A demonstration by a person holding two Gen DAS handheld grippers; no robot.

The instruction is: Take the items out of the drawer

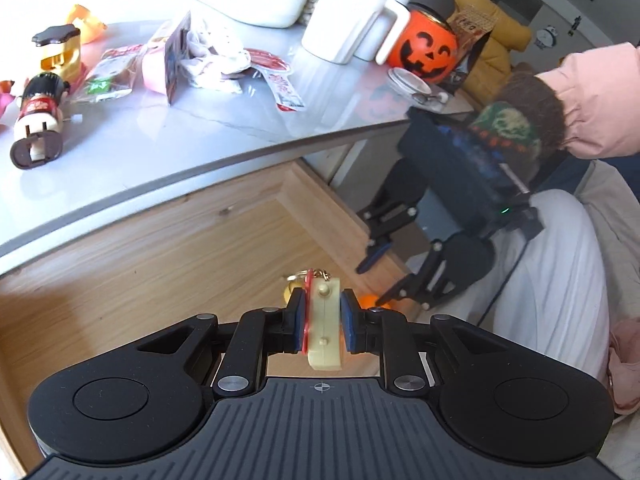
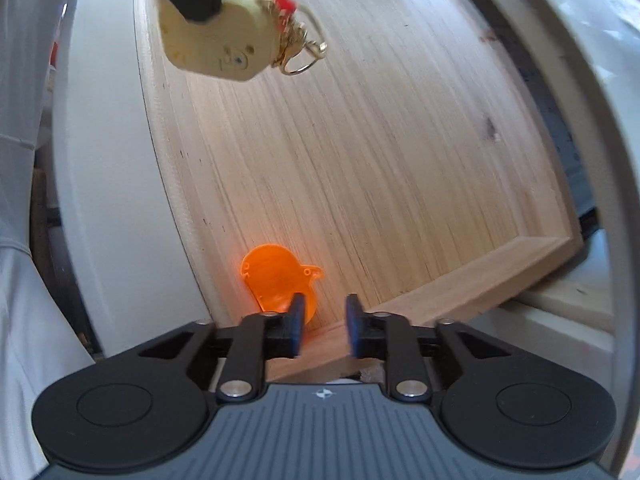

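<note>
The left tool (image 1: pixel 322 322) grips a cream plastic keychain toy (image 1: pixel 325 324) between its blue pads, above the open wooden drawer (image 1: pixel 160 248); a red piece sits against the toy's left face, and a gold ring and chain (image 1: pixel 298 277) stick out at its far end; from the right wrist view the same toy (image 2: pixel 216 46) hangs high over the drawer floor, ring dangling beside it.

The right tool (image 2: pixel 322 326) points down into the drawer's near corner; its jaws stand narrowly apart with nothing between them; the left pad overlaps the edge of a flat orange translucent tag (image 2: pixel 276 280) that lies on the drawer floor (image 2: pixel 360 160) close to the front wall, though whether the pad touches it I cannot tell; in the left wrist view the right tool (image 1: pixel 384 280) is held by a hand in a patterned knit glove (image 1: pixel 508 128) under a pink sleeve (image 1: pixel 600 100), and the orange tag (image 1: pixel 368 301) peeks out just beside the left tool's right pad.

Above the drawer, the pale desk (image 1: pixel 200 140) carries a wind-up doll (image 1: pixel 38 120) lying down, snack packets (image 1: pixel 112 76), a white mug (image 1: pixel 348 28), and an orange pumpkin bucket (image 1: pixel 426 50) near the right end.
</note>
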